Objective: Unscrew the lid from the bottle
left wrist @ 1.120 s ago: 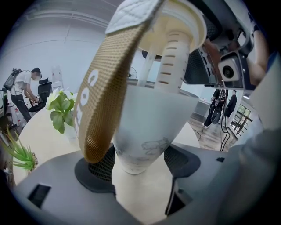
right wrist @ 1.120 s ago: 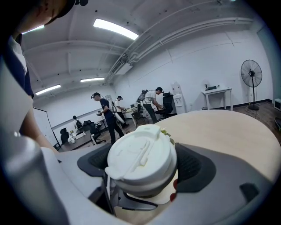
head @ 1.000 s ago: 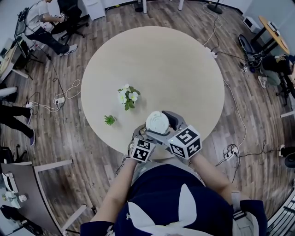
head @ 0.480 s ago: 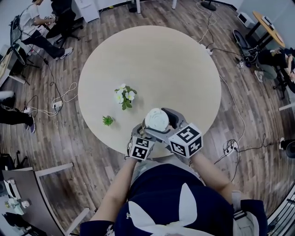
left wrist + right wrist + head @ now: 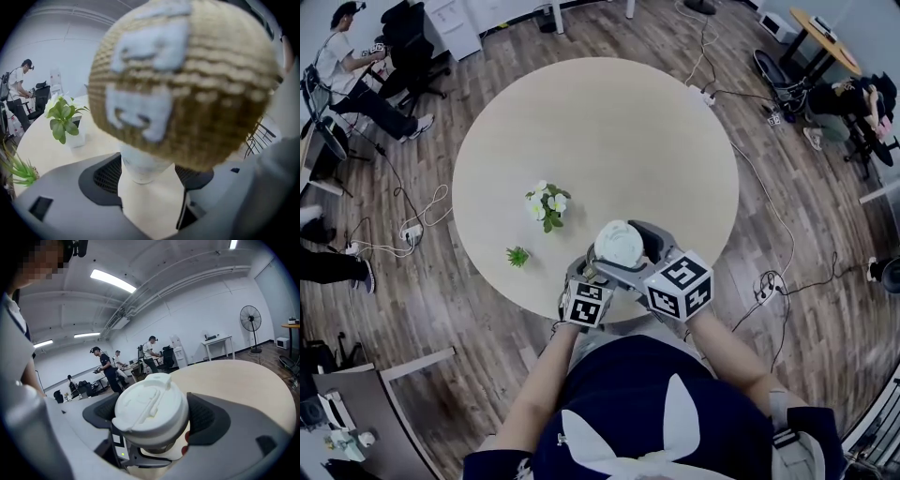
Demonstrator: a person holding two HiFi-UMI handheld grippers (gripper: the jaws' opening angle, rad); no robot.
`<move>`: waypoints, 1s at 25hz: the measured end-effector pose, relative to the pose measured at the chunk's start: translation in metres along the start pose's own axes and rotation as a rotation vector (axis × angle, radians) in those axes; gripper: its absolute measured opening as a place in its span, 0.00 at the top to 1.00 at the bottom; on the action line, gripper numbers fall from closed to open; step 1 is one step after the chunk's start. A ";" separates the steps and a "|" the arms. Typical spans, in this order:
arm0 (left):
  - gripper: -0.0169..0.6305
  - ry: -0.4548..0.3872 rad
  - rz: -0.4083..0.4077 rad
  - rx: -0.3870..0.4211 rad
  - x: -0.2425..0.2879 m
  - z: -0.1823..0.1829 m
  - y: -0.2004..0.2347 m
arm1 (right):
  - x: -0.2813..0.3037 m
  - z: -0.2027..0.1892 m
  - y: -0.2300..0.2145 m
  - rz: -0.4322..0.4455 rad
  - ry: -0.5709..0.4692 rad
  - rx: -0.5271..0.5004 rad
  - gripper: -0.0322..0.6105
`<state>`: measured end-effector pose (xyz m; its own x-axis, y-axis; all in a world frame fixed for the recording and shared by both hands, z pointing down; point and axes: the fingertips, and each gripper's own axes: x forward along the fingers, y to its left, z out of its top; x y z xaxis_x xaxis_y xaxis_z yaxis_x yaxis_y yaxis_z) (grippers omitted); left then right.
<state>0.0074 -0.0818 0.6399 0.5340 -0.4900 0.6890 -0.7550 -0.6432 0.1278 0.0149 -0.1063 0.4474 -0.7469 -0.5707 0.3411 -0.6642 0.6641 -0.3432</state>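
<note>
Unmoved: right gripper (image 5: 153, 423) on smooth white lid (image 5: 147, 401), left gripper (image 5: 146, 182) on knit-sleeved bottle (image 5: 187, 79).

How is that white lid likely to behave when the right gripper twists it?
The lid looks like smooth hard plastic: probably stiff, but somewhat slippery. The right gripper has meshed pads closed on both sides, which should help grip. It's round, so it may roll if dropped.

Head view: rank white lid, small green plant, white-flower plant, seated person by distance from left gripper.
1. white lid, right beside the left gripper.
2. small green plant, to its left.
3. white-flower plant, left and farther in.
4. seated person, far upper left.
</note>
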 end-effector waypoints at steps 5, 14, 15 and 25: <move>0.45 0.008 -0.026 0.017 0.000 -0.001 0.001 | -0.006 0.006 -0.002 -0.035 -0.033 0.044 0.25; 0.45 -0.001 -0.066 0.077 -0.014 0.004 -0.002 | -0.017 0.011 -0.008 -0.097 -0.078 0.173 0.25; 0.45 -0.005 -0.070 0.080 -0.016 0.004 -0.002 | -0.018 0.010 -0.010 -0.103 -0.084 0.210 0.25; 0.45 -0.029 -0.088 0.100 -0.035 0.001 -0.002 | -0.034 0.004 -0.027 -0.152 -0.147 0.462 0.25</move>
<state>-0.0098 -0.0635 0.6148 0.6080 -0.4450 0.6574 -0.6641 -0.7388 0.1141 0.0580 -0.1066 0.4418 -0.6151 -0.7285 0.3016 -0.6849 0.3042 -0.6621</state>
